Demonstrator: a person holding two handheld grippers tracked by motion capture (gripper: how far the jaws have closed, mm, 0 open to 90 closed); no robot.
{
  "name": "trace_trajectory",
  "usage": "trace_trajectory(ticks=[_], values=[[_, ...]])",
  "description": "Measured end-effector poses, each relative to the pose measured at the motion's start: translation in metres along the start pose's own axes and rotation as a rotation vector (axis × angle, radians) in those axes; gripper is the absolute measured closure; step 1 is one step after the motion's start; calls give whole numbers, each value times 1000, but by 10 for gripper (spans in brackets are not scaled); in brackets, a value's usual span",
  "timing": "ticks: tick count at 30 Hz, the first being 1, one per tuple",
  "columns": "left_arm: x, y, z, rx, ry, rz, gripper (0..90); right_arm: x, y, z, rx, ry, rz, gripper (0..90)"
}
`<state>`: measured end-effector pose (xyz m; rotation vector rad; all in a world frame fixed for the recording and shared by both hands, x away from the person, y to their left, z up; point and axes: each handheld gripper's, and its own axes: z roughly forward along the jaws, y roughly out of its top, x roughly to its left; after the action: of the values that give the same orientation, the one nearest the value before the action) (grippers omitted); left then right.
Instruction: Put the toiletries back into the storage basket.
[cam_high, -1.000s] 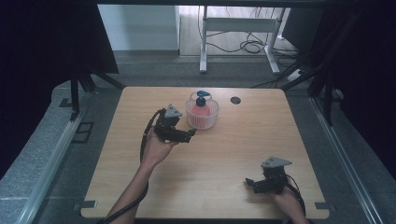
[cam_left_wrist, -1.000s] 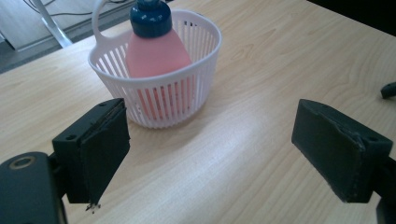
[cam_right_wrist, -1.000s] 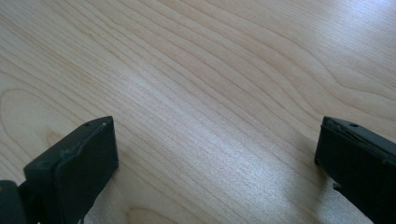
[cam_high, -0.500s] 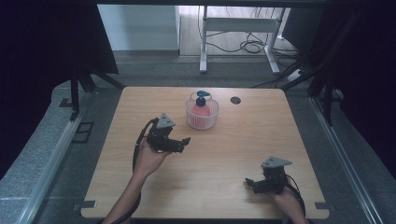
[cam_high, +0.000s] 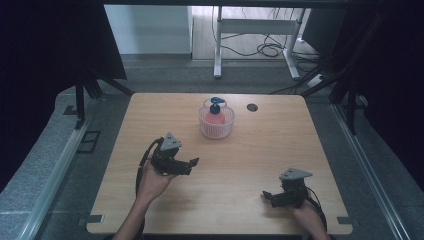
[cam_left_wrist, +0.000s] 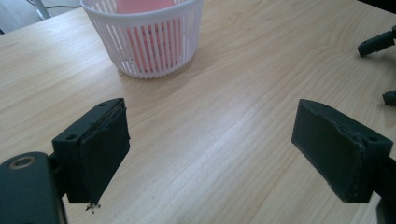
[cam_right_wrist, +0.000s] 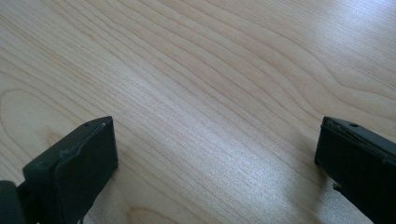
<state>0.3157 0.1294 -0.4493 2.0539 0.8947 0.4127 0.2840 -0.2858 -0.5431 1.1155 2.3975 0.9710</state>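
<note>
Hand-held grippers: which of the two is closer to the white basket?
The left hand-held gripper, just in front of the white basket; the right hand-held gripper sits by the table's near right corner.

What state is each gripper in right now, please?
Left gripper: open, holding nothing, near the basket.
Right gripper: open, holding nothing, over bare table.

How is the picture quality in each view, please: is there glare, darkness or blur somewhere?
High view: table evenly lit, surroundings very dark, image soft. Left gripper view: sharp on the white basket; mild sheen on the wood, near fingers slightly soft. Right gripper view: a pale glare patch on the wood grain, fingers dark and a little blurred.
</note>
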Motion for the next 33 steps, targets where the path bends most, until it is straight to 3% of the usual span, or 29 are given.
trace_trajectory(ticks=[33], values=[[-17,-76,-15,22,4,-14,107,1,0,0,-1,-2,11,0]])
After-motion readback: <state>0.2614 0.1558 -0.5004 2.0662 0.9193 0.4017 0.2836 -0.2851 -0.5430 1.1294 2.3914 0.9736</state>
